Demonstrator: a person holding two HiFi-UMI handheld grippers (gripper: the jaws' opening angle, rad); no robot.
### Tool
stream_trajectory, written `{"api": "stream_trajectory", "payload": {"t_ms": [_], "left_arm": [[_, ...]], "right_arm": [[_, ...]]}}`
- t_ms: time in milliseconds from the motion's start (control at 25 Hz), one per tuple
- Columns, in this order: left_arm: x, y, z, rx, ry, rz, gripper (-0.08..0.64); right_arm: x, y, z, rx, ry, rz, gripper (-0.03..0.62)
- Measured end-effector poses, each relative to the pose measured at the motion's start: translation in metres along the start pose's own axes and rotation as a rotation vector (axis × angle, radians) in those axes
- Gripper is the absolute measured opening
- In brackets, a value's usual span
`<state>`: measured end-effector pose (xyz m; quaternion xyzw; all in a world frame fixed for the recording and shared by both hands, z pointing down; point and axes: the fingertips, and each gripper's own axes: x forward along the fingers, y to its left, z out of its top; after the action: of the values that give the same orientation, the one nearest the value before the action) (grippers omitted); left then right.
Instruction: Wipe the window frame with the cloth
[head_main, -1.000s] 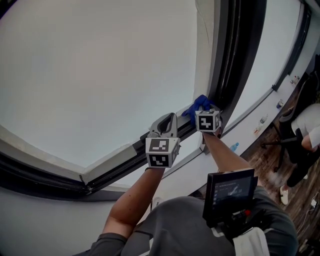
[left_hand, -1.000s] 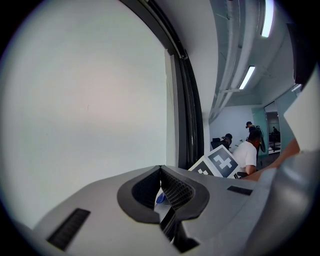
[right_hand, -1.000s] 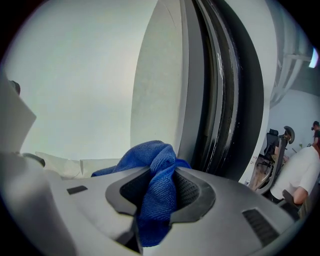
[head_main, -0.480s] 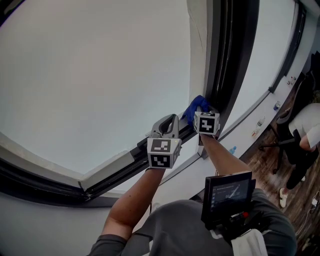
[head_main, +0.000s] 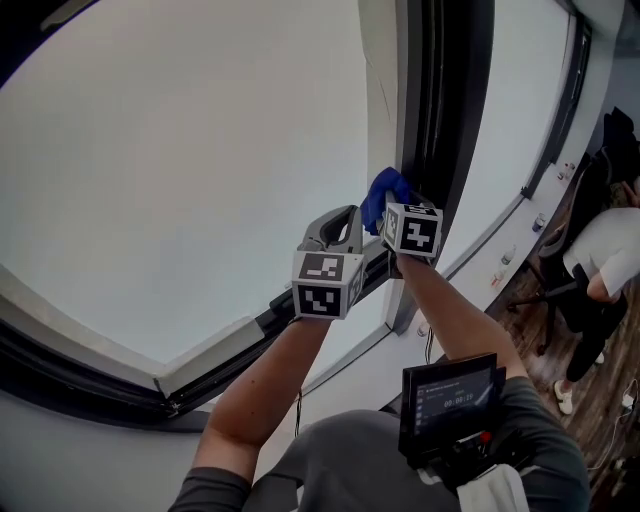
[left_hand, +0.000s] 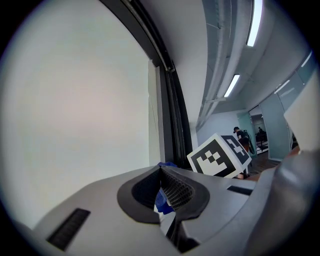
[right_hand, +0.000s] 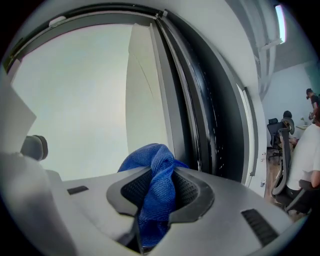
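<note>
In the head view my right gripper (head_main: 393, 215) is shut on a bunched blue cloth (head_main: 380, 192). It holds the cloth against the foot of the dark upright window frame (head_main: 440, 120). The right gripper view shows the cloth (right_hand: 157, 190) pinched between the right gripper's (right_hand: 159, 175) black pads, with a fold bulging out above them toward the frame (right_hand: 200, 115). My left gripper (head_main: 345, 212) hovers just left of the cloth, above the bottom rail. In the left gripper view the left gripper (left_hand: 160, 169) is shut with nothing held. A bit of the cloth (left_hand: 161, 202) shows behind its jaws.
A large bright glass pane (head_main: 180, 180) fills the left. A long white sill (head_main: 500, 270) with small items runs off to the right. A seated person (head_main: 605, 260) and office chairs are at the far right. A small screen device (head_main: 448, 400) hangs at my chest.
My right gripper has carried the cloth a little up and left along the upright frame. The left gripper has risen slightly beside it.
</note>
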<state>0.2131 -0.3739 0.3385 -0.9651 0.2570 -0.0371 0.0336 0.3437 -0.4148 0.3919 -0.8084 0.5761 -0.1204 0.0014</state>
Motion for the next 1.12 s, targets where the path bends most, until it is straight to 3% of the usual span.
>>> {"api": "stream_trajectory", "payload": {"t_ms": [440,1120], "left_arm": [[0.006,0.000,0.092,-0.003,-0.091,-0.039,0.009],[0.011,0.004,0.197,0.016,-0.168,-0.097,0.009]], "right_arm": [[-0.024,0.010,0.101,-0.002,-0.094,0.051,0.110],[-0.059,0.028,0.268,0.027,-0.251,0.112,0.110]]}}
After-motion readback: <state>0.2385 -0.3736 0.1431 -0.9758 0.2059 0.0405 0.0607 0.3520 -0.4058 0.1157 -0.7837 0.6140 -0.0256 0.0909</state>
